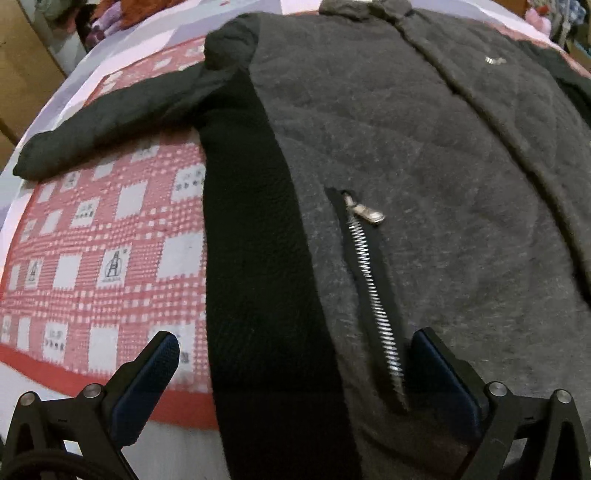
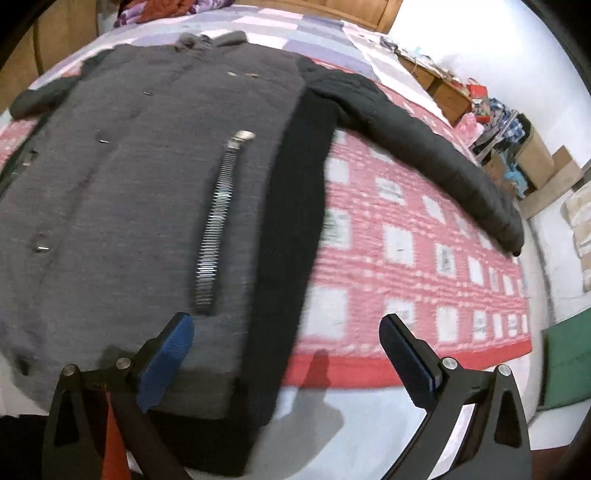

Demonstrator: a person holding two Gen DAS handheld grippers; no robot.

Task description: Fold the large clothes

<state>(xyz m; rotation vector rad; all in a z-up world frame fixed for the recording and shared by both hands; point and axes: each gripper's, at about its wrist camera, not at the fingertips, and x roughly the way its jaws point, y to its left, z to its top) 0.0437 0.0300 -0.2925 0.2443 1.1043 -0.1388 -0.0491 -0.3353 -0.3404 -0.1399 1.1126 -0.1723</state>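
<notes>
A large grey jacket (image 1: 424,155) with black side panels and black sleeves lies flat, front up, on a bed. Its left sleeve (image 1: 103,125) stretches out to the left. A silver pocket zipper (image 1: 373,288) runs down the front. My left gripper (image 1: 295,354) is open, hovering over the jacket's lower left side, its fingers straddling the black side panel (image 1: 258,258). In the right wrist view the jacket (image 2: 129,184) fills the left, its right sleeve (image 2: 424,147) reaching right. My right gripper (image 2: 288,332) is open over the jacket's lower right black panel (image 2: 291,240).
The bed is covered by a red and white checked quilt (image 1: 103,251) (image 2: 406,251) with lilac patches further back. Piled clothes (image 1: 122,14) lie at the bed's far end. Boxes and clutter (image 2: 517,140) stand beside the bed at right. A green object (image 2: 565,365) sits at right.
</notes>
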